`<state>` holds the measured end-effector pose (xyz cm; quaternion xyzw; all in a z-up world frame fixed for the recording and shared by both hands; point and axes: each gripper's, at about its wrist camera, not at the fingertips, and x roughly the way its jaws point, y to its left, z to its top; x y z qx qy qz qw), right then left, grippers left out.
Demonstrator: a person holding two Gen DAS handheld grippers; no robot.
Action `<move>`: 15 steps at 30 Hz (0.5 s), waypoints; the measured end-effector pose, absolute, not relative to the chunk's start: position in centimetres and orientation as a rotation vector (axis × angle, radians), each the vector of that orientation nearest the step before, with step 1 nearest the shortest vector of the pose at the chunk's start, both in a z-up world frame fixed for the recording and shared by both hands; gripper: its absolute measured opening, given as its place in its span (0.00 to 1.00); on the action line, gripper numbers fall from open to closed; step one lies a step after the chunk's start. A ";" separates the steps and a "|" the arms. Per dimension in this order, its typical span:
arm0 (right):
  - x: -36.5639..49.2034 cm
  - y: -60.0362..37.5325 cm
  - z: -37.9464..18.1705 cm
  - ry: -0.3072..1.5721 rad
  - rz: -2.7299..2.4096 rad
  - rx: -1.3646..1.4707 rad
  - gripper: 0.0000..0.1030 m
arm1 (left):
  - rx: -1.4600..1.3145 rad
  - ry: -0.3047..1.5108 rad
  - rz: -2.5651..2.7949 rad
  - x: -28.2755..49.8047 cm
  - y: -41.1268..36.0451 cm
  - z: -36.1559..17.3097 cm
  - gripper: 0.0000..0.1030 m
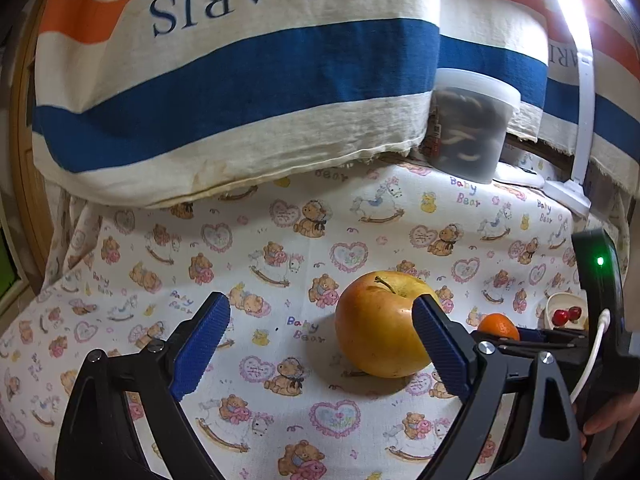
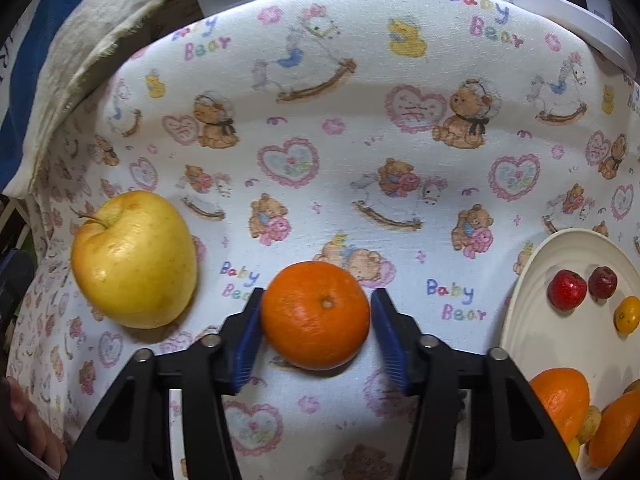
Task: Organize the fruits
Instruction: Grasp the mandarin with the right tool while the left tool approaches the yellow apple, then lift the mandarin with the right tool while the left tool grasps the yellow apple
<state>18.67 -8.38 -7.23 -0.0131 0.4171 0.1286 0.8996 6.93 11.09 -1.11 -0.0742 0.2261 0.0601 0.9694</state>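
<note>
A teddy-bear print cloth point(image 1: 280, 240) is covering the counter. Behind it a striped fabric reading PARIS point(image 1: 240, 80) is hanging over the back edge. A lidded clear plastic tub point(image 1: 468, 128) of dark contents is sitting beside that fabric, with a white lamp stand point(image 1: 576, 188) standing just right of it.

"paris" (upside down) on the striped cloth point(image 1: 248, 80); "baby bear" repeated across the tablecloth point(image 2: 360, 152).
</note>
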 end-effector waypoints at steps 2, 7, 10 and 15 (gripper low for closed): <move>18.2 -8.3 -7.1 0.845 0.246 -0.052 0.48 | -0.171 0.462 0.117 6.9 11.5 -1.2 0.89; 15.7 -9.0 -5.2 0.705 0.228 -0.066 0.48 | -0.201 0.464 0.116 7.0 12.1 -1.2 0.89; 13.5 -9.5 -3.9 0.588 0.212 -0.074 0.48 | -0.152 0.441 0.127 6.7 11.4 -1.0 0.89; 10.6 -11.1 -2.3 0.414 0.174 0.007 0.48 | -0.090 0.431 0.058 6.3 9.6 -0.9 0.89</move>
